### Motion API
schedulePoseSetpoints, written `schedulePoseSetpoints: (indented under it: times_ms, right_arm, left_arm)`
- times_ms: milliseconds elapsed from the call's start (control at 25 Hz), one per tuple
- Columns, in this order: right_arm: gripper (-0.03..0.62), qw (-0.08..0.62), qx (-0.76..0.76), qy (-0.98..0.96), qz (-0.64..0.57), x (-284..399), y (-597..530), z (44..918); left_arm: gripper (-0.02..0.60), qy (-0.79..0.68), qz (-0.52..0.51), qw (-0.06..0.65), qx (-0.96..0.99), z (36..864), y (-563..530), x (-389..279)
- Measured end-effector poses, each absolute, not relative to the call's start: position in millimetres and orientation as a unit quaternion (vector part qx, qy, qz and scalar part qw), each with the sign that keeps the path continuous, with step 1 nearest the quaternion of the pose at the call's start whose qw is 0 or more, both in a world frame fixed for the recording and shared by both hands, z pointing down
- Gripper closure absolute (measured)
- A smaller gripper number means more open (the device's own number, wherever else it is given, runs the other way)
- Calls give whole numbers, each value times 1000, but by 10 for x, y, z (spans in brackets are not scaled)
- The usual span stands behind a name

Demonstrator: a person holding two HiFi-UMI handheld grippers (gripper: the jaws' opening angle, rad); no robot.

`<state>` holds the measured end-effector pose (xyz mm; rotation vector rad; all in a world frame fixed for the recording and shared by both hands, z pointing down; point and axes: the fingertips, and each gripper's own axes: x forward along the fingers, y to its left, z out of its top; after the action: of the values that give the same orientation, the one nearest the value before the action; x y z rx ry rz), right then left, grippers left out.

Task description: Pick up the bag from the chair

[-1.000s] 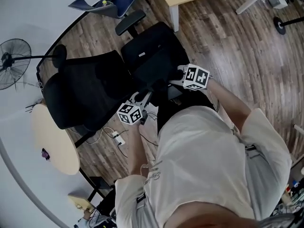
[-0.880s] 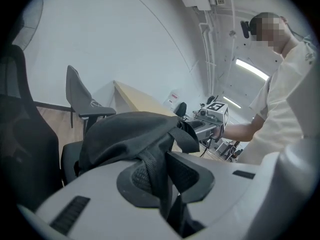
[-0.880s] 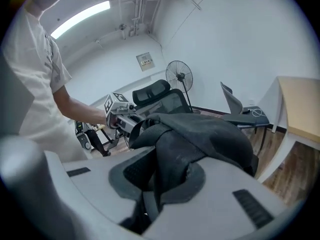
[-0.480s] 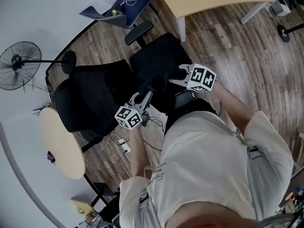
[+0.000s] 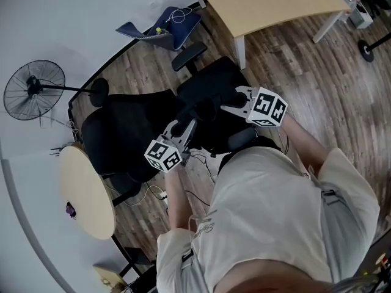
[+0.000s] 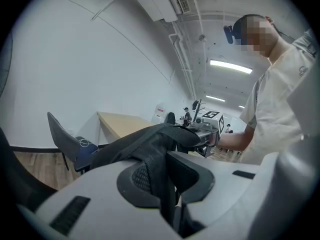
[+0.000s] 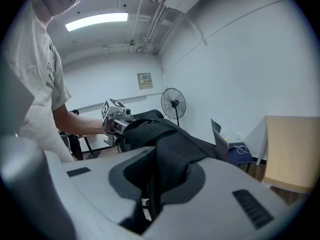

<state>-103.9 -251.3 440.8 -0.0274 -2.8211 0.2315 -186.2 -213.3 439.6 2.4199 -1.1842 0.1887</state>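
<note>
Left gripper (image 5: 183, 126), right gripper (image 5: 232, 101): both clamped narrow on the bag (image 5: 206, 112) strap, the left jaws lately tightened. The bag, slung between them, has risen from the chair (image 5: 122, 133), whose back is at nine o'clock. Pickup looks nearly complete.

White tee (image 5: 269, 218); L tool (image 5: 185, 122), R tool (image 5: 230, 102) grey

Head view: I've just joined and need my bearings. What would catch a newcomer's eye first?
The black bag sits at centre, its strap pinched from both sides by the left gripper and the right gripper, each shut on it. It hangs over the black office chair, and a standing fan is at far left.
</note>
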Motion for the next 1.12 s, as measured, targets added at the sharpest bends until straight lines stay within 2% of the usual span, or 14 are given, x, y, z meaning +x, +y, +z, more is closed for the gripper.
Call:
schedulePoseSetpoints:
  times_ms: [560,1120]
  right_arm:
    - [565,107,46,-993,15,-1305,-2856,3624]
    - [566,90,55,-994,17,-1139,-2660,3463]
  left_arm:
    - [532,-441,48,112,889,3607,-2475,-2103]
    - [532,-443,-1,114,889,3450,-2167,-1859]
